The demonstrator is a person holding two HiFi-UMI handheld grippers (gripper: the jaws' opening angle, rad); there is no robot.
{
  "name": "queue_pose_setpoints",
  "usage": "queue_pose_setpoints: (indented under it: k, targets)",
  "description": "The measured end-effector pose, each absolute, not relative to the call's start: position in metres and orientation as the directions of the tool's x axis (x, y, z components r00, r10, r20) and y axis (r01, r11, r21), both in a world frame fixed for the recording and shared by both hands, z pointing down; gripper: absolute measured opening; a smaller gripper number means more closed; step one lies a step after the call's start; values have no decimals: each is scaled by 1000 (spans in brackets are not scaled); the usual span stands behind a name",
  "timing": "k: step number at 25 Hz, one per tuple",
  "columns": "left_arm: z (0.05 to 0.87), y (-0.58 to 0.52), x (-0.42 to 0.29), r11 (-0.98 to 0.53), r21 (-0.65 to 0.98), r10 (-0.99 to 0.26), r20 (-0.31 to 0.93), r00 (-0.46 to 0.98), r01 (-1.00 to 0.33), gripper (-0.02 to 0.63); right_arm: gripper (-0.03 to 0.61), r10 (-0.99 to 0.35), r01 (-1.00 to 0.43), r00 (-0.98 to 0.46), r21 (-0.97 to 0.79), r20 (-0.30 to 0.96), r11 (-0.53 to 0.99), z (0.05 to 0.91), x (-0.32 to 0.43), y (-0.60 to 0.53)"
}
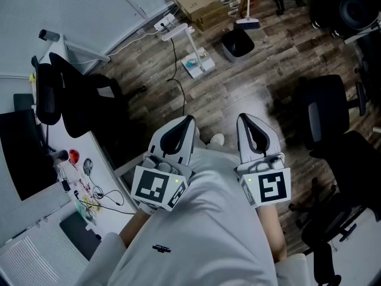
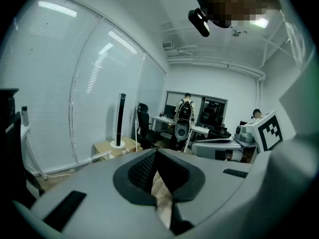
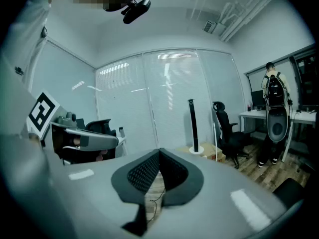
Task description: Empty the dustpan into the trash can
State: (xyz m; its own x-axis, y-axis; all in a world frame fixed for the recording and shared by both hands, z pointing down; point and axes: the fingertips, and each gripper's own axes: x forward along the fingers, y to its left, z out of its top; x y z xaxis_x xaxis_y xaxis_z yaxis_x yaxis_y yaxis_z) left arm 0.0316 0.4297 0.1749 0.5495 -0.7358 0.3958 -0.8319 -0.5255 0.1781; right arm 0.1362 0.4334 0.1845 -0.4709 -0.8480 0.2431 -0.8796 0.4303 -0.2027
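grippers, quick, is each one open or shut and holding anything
Left gripper: shut, nothing between its jaws.
Right gripper: shut, nothing between its jaws.

A cool, dim light is cast throughout. In the head view the wooden floor [image 1: 238, 94] is rendered dark, with a faint sheen at its middle, and the office chairs [image 1: 333, 118] at the right are lost in shadow. Pale light is diffused through the blinds [image 2: 55, 83], and glare is thrown by a ceiling lamp [image 2: 259, 21]. Both gripper views are bent strongly and blackened at the corners. The left gripper [image 2: 157, 152] and right gripper [image 3: 159, 151] are blurred nearby.
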Motion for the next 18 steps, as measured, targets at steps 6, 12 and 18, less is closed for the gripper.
queue_pose_setpoints:
  k: [6,12,18]
  targets:
    - [175,431,30,-513,244,-731,378,568,-823,6,11,-852,-880,-469,-200,234,430,184,133,430]
    - [172,439,12,-473,250,-755,380,535,-845,6,11,-861,-890,-436,-266,261,370,197,139,438]
    - [175,443,3,-472,245,-754,386,532,-847,6,11,-865,-883,-456,-231,210,409,194,136,456]
